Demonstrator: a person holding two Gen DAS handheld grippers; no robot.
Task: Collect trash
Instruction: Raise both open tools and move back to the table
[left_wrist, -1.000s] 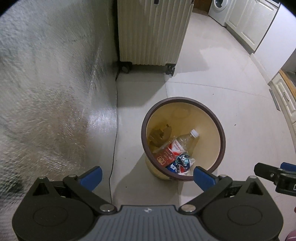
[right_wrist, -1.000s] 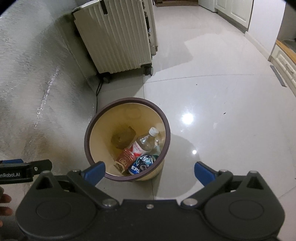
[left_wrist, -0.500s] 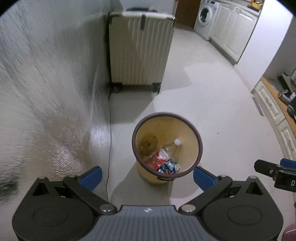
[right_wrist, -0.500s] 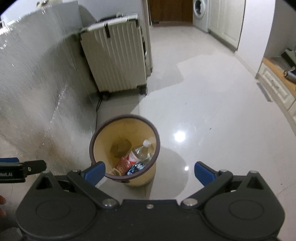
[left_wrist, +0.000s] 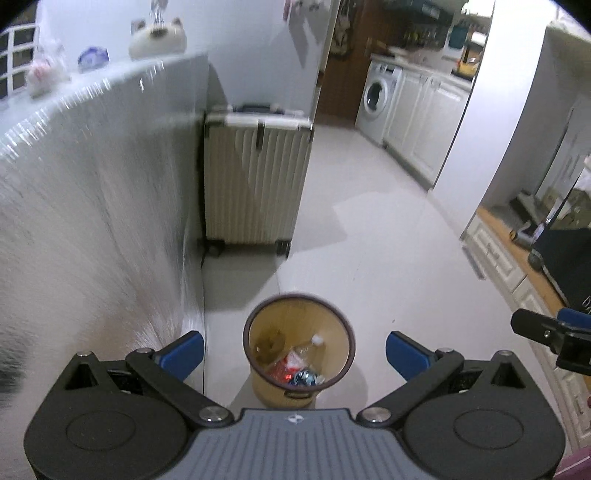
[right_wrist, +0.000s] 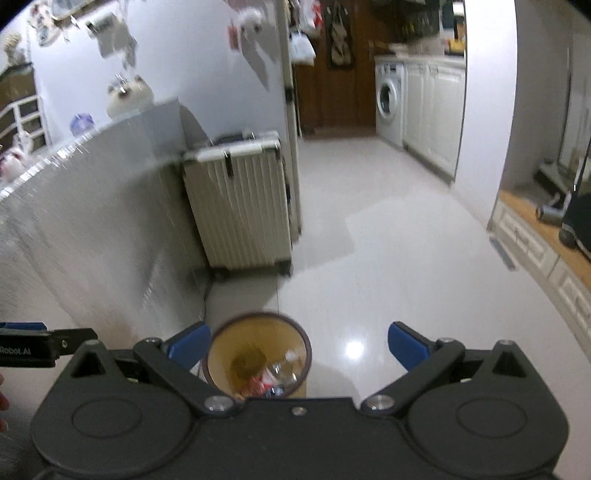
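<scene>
We find the trash bin (left_wrist: 299, 345) standing on the pale floor (left_wrist: 388, 258), low and central in both wrist views, with the silvery panel (left_wrist: 92, 240) just to its left. Inside it lie a clear plastic bottle (left_wrist: 308, 345) with a white cap, a red-labelled wrapper (left_wrist: 286, 369), a crushed blue can (left_wrist: 304, 377) and something brown (left_wrist: 269, 338) against the far-left wall. From this we judge the collecting largely done.

Our left gripper (left_wrist: 294, 353) is spread wide and carries nothing; our right gripper (right_wrist: 297, 345) is likewise wide apart and empty. Both hang well above the bin, not touching it.

What worries us first is the bin itself: it looks light and narrows toward its base, so a finger (left_wrist: 406, 354) catching the dark rim (left_wrist: 349, 332) on a descent could tip it and spill the bottle across the smooth floor. Both views are blurred toward their edges, so any aiming done from them is poor. Farther off, the ribbed suitcase (left_wrist: 255, 184) stands beyond the bin with a dark cable (left_wrist: 203, 258) running down beside it, which a low sweep to the left could snag. We see no loose trash on the open floor, so a search could easily wander toward the far kitchen cabinets (left_wrist: 424, 122).
</scene>
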